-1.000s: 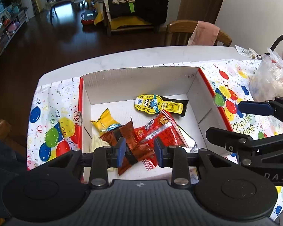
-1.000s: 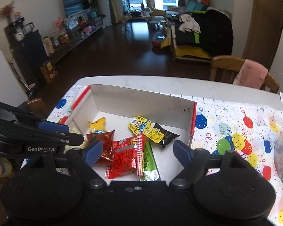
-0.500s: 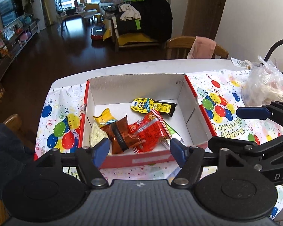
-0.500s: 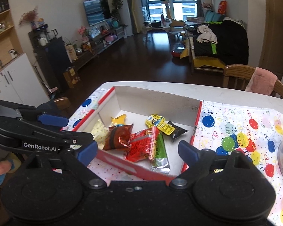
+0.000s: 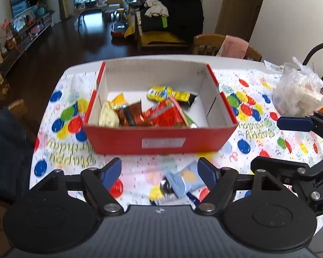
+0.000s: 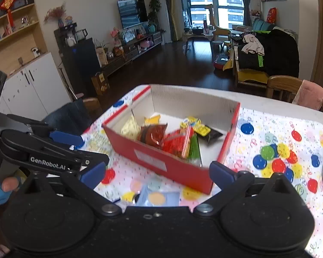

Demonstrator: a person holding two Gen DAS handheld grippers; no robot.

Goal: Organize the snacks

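Note:
A red cardboard box (image 5: 161, 144) (image 6: 161, 161) with white inner walls stands on the balloon-print tablecloth (image 5: 258, 133). Several snack packets lie inside it: a brown packet (image 5: 129, 114), a red packet (image 5: 168, 116) (image 6: 176, 144) and a yellow cartoon packet (image 5: 161, 92). A light blue packet (image 5: 183, 180) (image 6: 157, 197) lies on the cloth in front of the box. My left gripper (image 5: 159, 172) hovers over that cloth, jaws opening, the blue packet loose beside its right finger. My right gripper (image 6: 157, 172) is in front of the box, jaws opening, gripping nothing.
A clear plastic bag (image 5: 297, 92) with pale contents sits at the table's right side. A wooden chair (image 5: 224, 45) with a pink cloth stands behind the table. A dark jeans-covered chair (image 6: 69, 116) is at the left edge. A blue-gloved finger (image 6: 2, 189) holds the left gripper.
Both grippers pulled back from inside the box to the cloth in front of it. Both sets of jaws widened. A light blue packet came into view near them.

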